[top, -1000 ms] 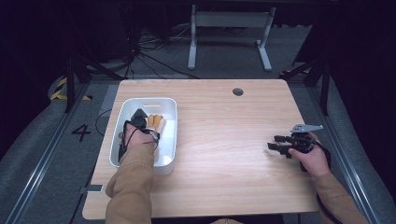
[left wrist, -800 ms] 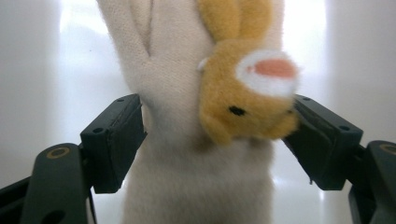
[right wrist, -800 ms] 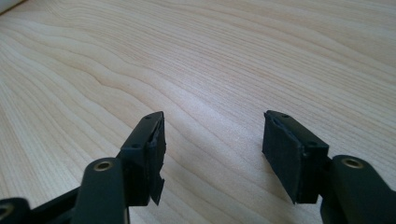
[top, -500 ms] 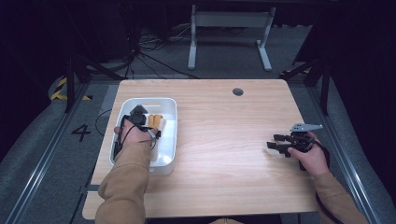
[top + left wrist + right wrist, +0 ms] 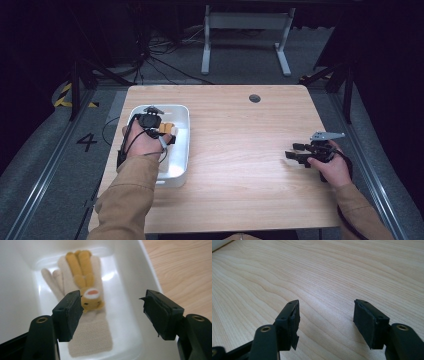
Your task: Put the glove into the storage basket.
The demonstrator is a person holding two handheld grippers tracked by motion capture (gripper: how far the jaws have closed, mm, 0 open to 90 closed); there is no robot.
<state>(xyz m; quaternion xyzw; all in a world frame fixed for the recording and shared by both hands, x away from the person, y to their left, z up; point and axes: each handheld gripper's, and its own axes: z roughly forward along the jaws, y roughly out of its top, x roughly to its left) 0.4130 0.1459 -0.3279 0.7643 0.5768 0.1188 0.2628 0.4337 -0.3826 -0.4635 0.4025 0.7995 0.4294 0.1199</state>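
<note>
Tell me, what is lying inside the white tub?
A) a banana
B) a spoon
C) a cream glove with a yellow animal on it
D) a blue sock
C: the left gripper view looks between open jaws at a cream glove with a yellow animal figure on it, lying flat on the bottom of the white tub.

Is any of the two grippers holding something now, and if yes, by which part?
Nothing is held. The left gripper hangs open above the cream knitted glove with the orange bear; the right gripper is open over the wooden table.
</note>
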